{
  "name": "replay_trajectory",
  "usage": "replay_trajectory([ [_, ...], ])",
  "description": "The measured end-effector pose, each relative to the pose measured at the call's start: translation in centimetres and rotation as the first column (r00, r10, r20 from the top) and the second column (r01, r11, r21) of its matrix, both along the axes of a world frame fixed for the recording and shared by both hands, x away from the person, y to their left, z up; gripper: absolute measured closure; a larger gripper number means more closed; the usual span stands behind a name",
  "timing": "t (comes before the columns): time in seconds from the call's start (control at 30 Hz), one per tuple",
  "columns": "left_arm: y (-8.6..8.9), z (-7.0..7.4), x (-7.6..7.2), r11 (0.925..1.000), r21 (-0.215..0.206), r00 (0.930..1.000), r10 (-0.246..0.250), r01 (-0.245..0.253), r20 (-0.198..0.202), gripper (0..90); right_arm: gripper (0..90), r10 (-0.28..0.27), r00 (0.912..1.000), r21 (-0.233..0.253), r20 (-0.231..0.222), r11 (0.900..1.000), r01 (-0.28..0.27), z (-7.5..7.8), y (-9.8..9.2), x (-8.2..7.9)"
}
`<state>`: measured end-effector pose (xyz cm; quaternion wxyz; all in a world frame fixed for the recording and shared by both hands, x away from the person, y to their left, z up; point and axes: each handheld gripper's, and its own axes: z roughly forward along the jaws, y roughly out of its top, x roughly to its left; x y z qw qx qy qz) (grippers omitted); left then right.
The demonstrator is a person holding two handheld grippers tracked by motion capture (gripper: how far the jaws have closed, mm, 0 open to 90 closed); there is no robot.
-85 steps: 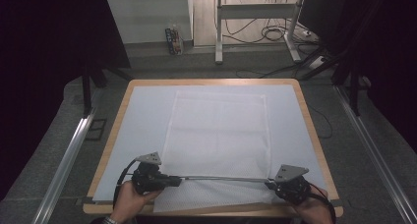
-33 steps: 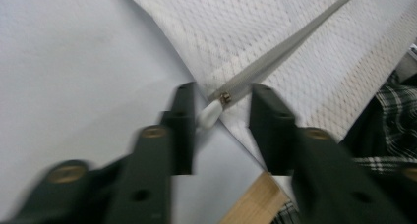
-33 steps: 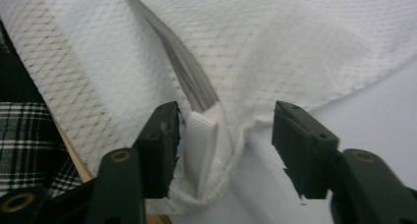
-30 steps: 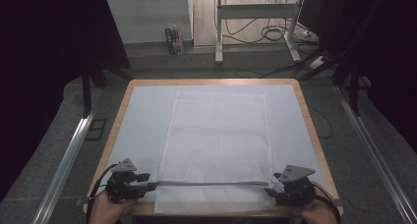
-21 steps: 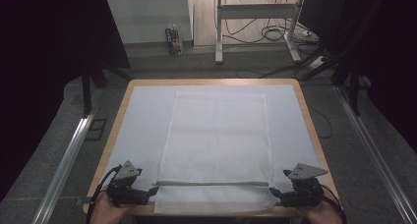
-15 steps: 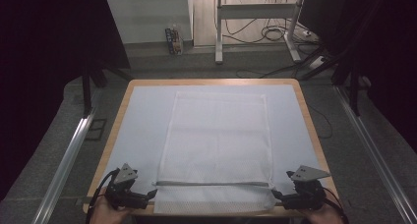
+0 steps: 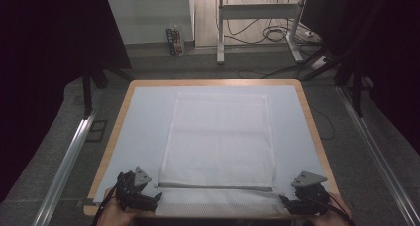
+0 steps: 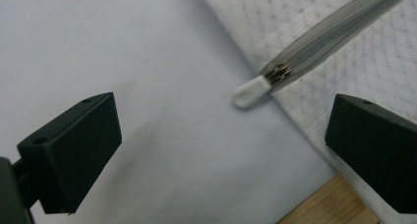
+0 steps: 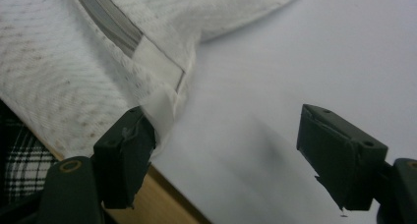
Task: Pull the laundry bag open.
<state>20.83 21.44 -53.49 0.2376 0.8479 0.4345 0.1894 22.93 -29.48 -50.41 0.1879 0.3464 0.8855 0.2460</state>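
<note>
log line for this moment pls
left gripper: open, off zipper end | right gripper: open, one jaw against bag corner | bag: flat on mat, near edge

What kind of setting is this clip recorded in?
Probably a lab or recording workshop: a wood-edged table with a pale mat, dark curtains at the sides, and loose floor cables beyond a metal stand.

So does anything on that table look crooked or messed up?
Mostly tidy: the white mesh bag lies flat and square. Its near end hangs slightly over the table edge, and the corner by the right gripper is a bit rumpled.
</note>
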Motion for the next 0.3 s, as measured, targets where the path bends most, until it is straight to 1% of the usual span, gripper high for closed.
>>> replay_trajectory([
  [0.03, 0.1, 0.1, -0.1, 1.0000, 0.002, 1.0000, 0.000, 0.000, 0.006, 0.8, 21.8, -0.009, 0.9999, 0.007, 0.008, 1.000, 0.009, 0.1, -0.3, -0.2],
  [0.07, 0.3, 0.1, -0.2, 1.0000, -0.008, 1.0000, 0.003, -0.003, 0.008, 1.1, 21.0, -0.016, 0.9998, 0.023, 0.016, 1.000, 0.015, 0.2, -0.7, -0.4],
  [0.1, 0.4, 0.2, -0.3, 0.9997, -0.025, 1.0000, 0.004, -0.004, 0.006, 1.1, 19.5, -0.022, 0.9997, 0.049, 0.012, 0.999, 0.022, 0.3, -1.0, -0.6],
  [0.2, 0.7, 0.3, -0.4, 0.9982, -0.060, 1.0000, 0.000, 0.001, 0.009, 0.7, 15.5, -0.022, 0.9993, 0.103, 0.030, 0.995, 0.018, 0.6, -1.6, -0.8],
  [0.23, 0.7, 0.3, -0.4, 0.9978, -0.066, 1.0000, 0.000, 0.000, 0.008, 0.6, 13.7, -0.021, 0.9993, 0.114, 0.030, 0.993, 0.017, 0.5, -1.7, -0.8],
  [0.3, 0.6, 0.3, -0.4, 0.9981, -0.061, 1.0000, -0.008, 0.008, 0.006, 0.0, 11.2, -0.019, 0.9993, 0.122, 0.031, 0.992, 0.015, 0.4, -1.6, -0.7],
])
